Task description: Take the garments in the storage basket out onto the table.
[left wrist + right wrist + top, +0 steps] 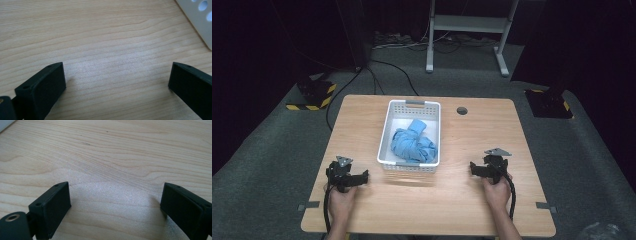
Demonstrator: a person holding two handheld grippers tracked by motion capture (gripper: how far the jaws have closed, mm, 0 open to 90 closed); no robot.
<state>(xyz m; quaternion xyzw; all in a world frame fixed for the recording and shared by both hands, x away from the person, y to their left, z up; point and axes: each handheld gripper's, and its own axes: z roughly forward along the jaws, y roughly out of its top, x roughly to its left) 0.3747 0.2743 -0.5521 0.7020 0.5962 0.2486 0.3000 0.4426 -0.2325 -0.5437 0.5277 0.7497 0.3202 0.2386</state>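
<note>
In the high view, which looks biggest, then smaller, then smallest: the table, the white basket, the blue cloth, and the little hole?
1. table
2. basket
3. cloth, inside the basket
4. hole, in the tabletop

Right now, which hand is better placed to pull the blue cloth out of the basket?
Left, marginally. The left tongs sit closer to the white basket, whose corner shows in the left gripper view; the blue cloth is bunched toward the near end. Both tongs are open and empty.

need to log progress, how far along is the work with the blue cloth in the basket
Nothing looks done yet: the blue cloth lies bunched inside the white basket. Nothing is in hand: the left gripper and right gripper stand open over the bare wooden table, either side of the basket. Handling the cloth probably all remains.
</note>
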